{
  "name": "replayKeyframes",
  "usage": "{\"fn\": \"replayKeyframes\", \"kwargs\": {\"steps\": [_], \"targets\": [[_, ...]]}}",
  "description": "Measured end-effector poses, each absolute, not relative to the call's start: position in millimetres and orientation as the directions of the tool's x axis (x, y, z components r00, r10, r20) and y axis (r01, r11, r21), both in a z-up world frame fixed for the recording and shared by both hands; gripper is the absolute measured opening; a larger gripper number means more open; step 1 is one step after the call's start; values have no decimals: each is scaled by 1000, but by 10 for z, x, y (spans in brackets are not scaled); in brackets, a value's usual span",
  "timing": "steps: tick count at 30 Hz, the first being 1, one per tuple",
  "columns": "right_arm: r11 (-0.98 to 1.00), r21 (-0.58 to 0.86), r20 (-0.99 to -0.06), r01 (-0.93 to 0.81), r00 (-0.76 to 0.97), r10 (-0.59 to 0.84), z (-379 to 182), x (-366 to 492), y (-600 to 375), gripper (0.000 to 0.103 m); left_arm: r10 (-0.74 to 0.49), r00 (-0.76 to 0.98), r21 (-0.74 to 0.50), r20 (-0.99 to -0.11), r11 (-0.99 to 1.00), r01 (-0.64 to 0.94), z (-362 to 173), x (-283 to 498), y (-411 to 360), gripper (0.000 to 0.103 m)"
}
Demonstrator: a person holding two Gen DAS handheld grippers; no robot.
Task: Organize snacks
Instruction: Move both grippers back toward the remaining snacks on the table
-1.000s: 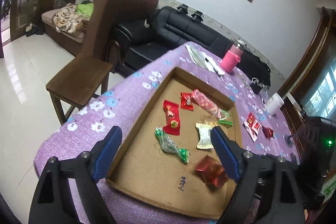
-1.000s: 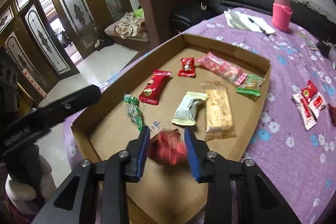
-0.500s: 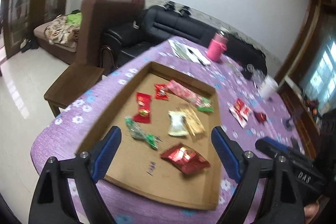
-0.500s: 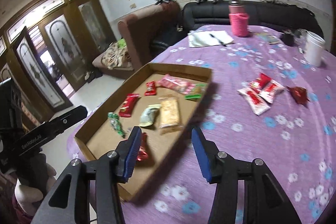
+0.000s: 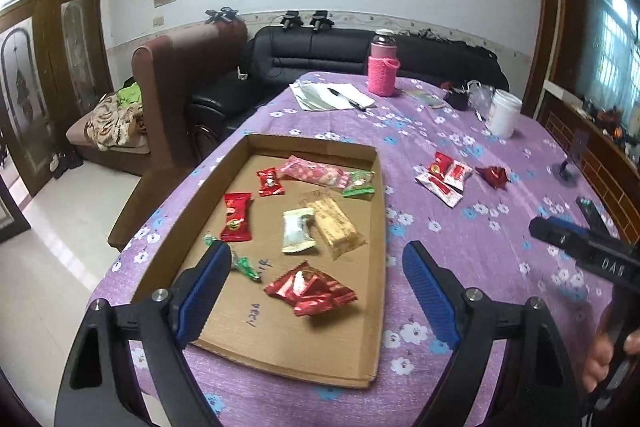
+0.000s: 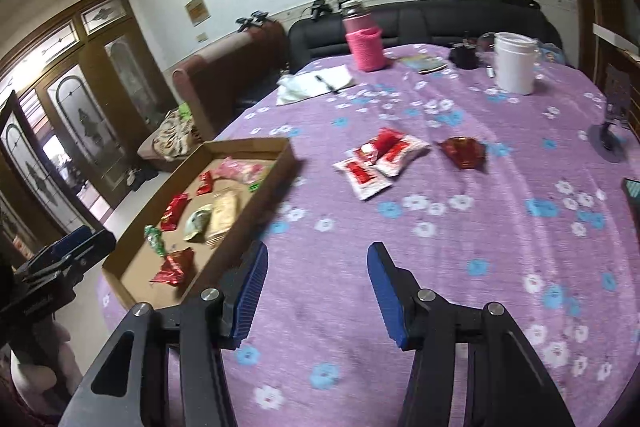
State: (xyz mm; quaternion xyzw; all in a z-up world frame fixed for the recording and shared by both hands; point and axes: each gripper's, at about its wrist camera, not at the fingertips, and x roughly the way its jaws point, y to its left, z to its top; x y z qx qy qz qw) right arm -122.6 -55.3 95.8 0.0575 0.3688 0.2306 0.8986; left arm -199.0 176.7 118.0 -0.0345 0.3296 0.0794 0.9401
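Note:
A shallow cardboard tray lies on the purple flowered tablecloth and holds several wrapped snacks. The nearest is a shiny red packet, lying loose. My left gripper hangs wide open above the tray's near right part, with nothing between its blue pads. My right gripper is open and empty over bare cloth, to the right of the tray. Ahead of it lie a few red and white packets and a dark red foil packet.
At the table's far side stand a pink-sleeved bottle, a white cup and a notebook with a pen. A phone stand is at the right edge. A brown chair and a black sofa lie beyond the table.
My right gripper let go of the shiny red packet, which now lies in the tray, opened, and swung right over the cloth. My left gripper also shifted right and rolled level.

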Motion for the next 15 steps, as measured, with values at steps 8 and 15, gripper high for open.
{"fn": "replayKeyframes", "kwargs": {"steps": [8, 15], "targets": [[900, 292, -637, -324, 636, 435, 942, -1177, -888, 56, 130, 749, 52, -650, 991, -127, 1106, -1911, 1508, 87], [902, 320, -638, -290, 638, 431, 927, -1093, -1086, 56, 123, 726, 59, -677, 992, -113, 1020, -1826, 1444, 87]]}}
